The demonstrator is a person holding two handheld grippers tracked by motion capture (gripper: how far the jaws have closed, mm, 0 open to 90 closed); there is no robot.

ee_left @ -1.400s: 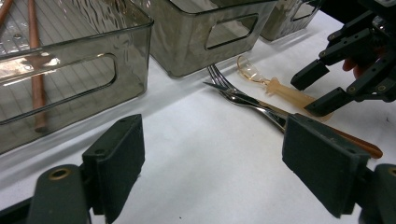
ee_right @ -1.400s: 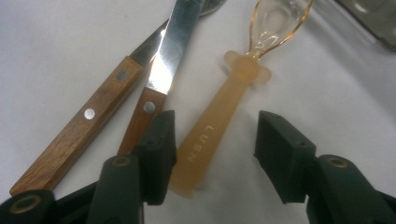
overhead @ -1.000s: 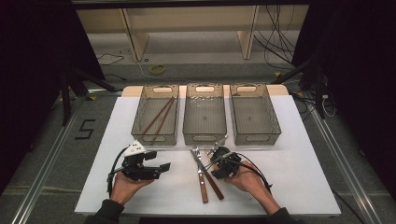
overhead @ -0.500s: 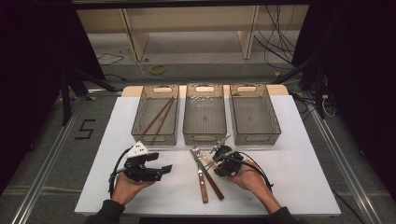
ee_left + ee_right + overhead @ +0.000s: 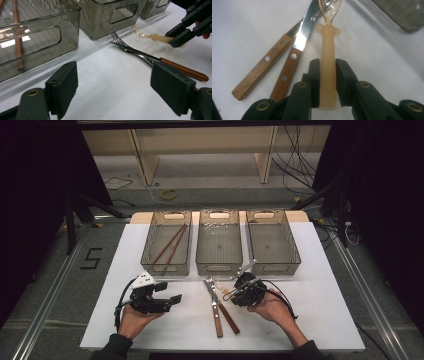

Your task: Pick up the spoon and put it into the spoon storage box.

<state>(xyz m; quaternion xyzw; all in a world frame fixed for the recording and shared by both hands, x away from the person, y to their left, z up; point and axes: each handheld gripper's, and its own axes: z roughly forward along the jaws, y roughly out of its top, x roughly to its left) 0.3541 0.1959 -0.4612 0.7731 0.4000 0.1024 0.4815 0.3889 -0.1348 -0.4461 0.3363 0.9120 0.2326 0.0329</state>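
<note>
While the right gripper (image 5: 327,67) has just been closing, its two black jaws now sit pressed on the pale translucent spoon (image 5: 327,65), pinching the handle from both sides, with the clear bowl end pointing away toward twelve o'clock in the right gripper view. Just at nine to ten o'clock of that spoon lie the wooden-handled knife (image 5: 294,57) and the wooden-handled fork (image 5: 262,72), side by side on the white table (image 5: 244,27), handles angled toward seven o'clock. Over in the high view, the right gripper (image 5: 239,290) sits at about five o'clock from the table's centre, cradled in the person's right hand (image 5: 272,307), with the knife and fork just to its nine o'clock. Left gripper (image 5: 167,292) hangs at about seven o'clock in the left hand (image 5: 135,320), and its jaws stand wide apart with nothing between them, only bare tabletop. From the left gripper view, the fork tines and the knife blade cross near the middle, and the spoon is off at two o'clock in the other gripper's jaws. Farther back, three smoky clear bins line up at twelve o'clock: the left bin (image 5: 150,255) holding brown chopsticks (image 5: 169,246), then the middle bin (image 5: 219,265), then the right bin (image 5: 295,255).
</note>
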